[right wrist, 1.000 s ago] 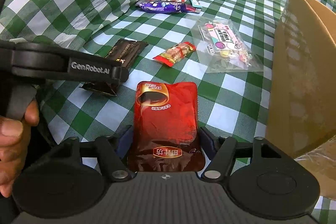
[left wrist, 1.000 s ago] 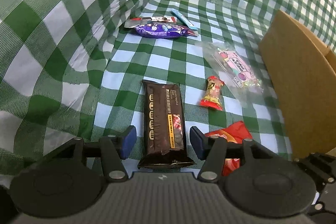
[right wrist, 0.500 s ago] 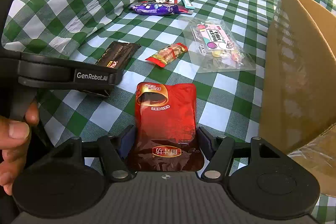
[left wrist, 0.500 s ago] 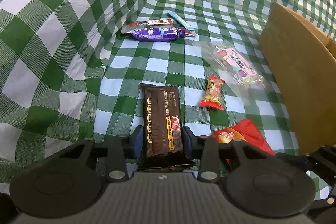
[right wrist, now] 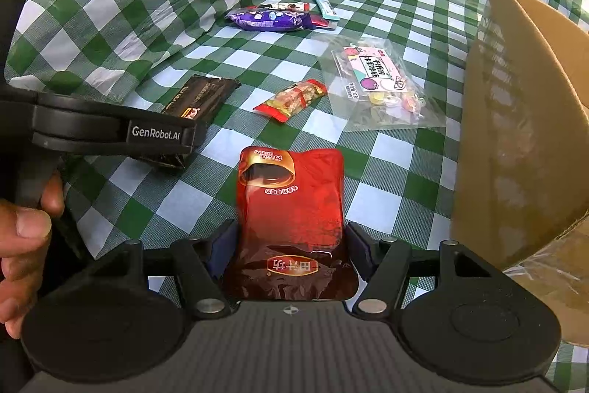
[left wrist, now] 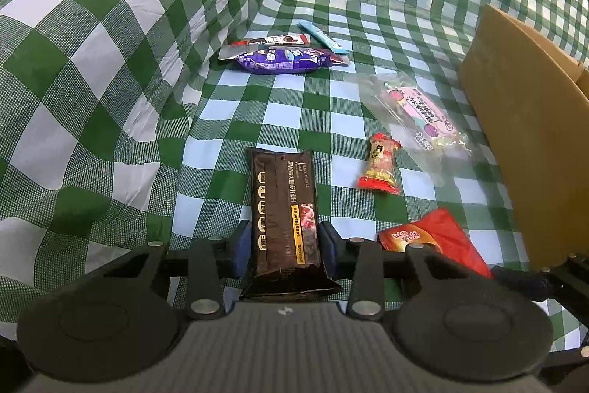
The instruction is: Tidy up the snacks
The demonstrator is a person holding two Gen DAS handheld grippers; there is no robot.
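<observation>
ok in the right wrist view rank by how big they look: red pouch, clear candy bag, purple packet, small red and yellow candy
1. red pouch, though it lies nearest the camera, which inflates it
2. clear candy bag
3. purple packet
4. small red and yellow candy
The last two look close in size, and the purple packet lies farther off, so their order is unsure.

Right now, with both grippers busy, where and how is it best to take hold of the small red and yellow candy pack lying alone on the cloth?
Probably across the narrow middle of the small candy pack, coming from above with the jaws closing on its two long sides. It lies flat on the checked cloth, apart from the clear bag and the dark bar, so both long sides are free; its crimped ends look thin and floppy.
</observation>
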